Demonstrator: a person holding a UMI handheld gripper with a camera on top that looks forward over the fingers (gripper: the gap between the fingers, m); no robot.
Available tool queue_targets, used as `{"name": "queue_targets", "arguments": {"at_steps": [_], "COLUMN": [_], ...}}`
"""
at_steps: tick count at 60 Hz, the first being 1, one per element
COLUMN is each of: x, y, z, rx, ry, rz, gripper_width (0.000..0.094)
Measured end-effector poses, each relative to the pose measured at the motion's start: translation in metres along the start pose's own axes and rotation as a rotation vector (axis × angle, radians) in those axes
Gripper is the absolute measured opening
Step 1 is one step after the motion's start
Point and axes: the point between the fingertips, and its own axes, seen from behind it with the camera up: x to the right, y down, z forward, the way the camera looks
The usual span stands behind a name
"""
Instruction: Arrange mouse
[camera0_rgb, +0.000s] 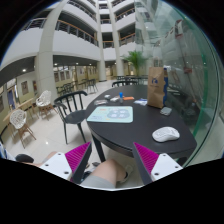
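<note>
Mouse (166, 133) lies beyond open fingers (72, 158), rightward.

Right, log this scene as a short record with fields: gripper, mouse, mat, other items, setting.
gripper: fingers open with a wide gap, pink pads showing, holding nothing
mouse: small white computer mouse resting on the round dark table, ahead of the fingers and off to the right, untouched
mat: pale rectangular mouse mat lying flat on the table, left of the mouse and apart from it
other items: brown cardboard box standing upright at the table's far side
setting: dark chair left of the table, inside a tall atrium
</note>
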Motion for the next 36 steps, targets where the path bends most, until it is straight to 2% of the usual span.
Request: {"name": "queue_targets", "arguments": {"at_steps": [9, 15, 24, 36], "x": [0.069, 0.122, 0.161, 0.193], "y": [0.014, 0.025, 0.029, 0.006], "z": [0.025, 0.063, 0.090, 0.132], "rx": [-0.042, -0.083, -0.126, -0.173], "ry": [0.165, 0.234, 0.247, 0.257], "rz": [-0.031, -0.003, 0.081, 0.114], "gripper_width": [0.0846, 0.0843, 0.0843, 0.0838]}}
